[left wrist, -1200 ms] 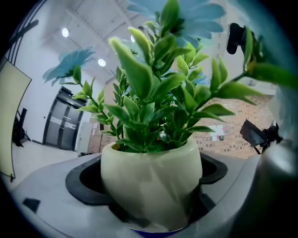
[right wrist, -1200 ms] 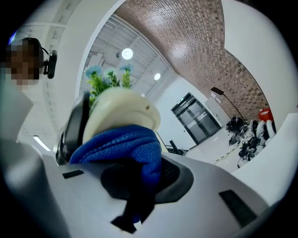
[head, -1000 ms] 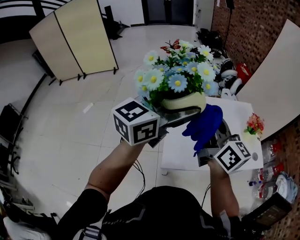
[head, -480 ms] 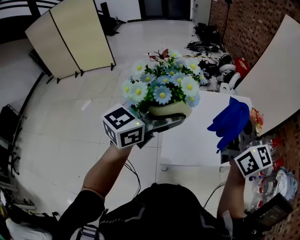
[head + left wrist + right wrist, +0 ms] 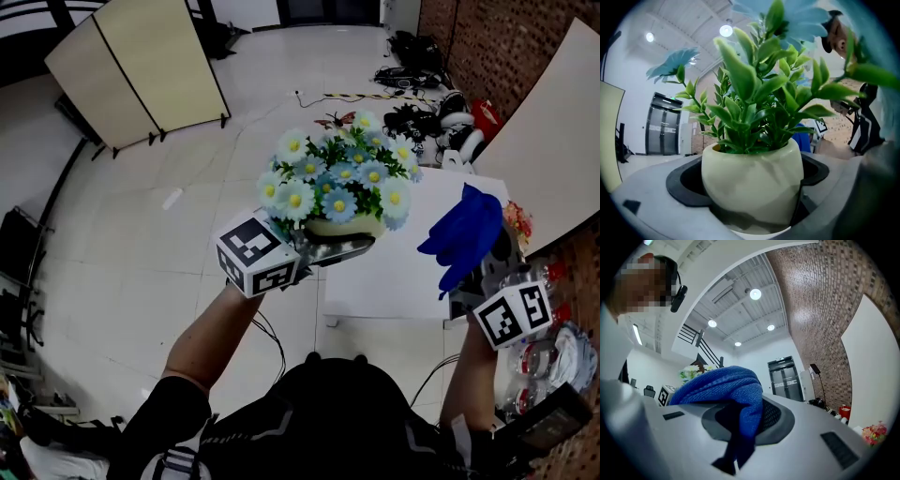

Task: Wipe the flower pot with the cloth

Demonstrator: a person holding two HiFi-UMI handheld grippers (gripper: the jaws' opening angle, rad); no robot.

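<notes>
A cream flower pot full of blue and white artificial daisies hangs in the air, with my left gripper shut on its body. In the left gripper view the pot sits wedged between the two jaws, green leaves rising above it. My right gripper is shut on a blue cloth, held up well to the right of the pot and apart from it. In the right gripper view the cloth bunches over the jaws.
A white table lies below both grippers. A small pot of red flowers stands at its right edge. A beige folding screen stands far left, a brick wall at right, and cables and bags lie on the floor behind.
The right gripper with the cloth has swung away from the pot to the right. The left gripper with the pot dipped left, then came back right and slightly up.
</notes>
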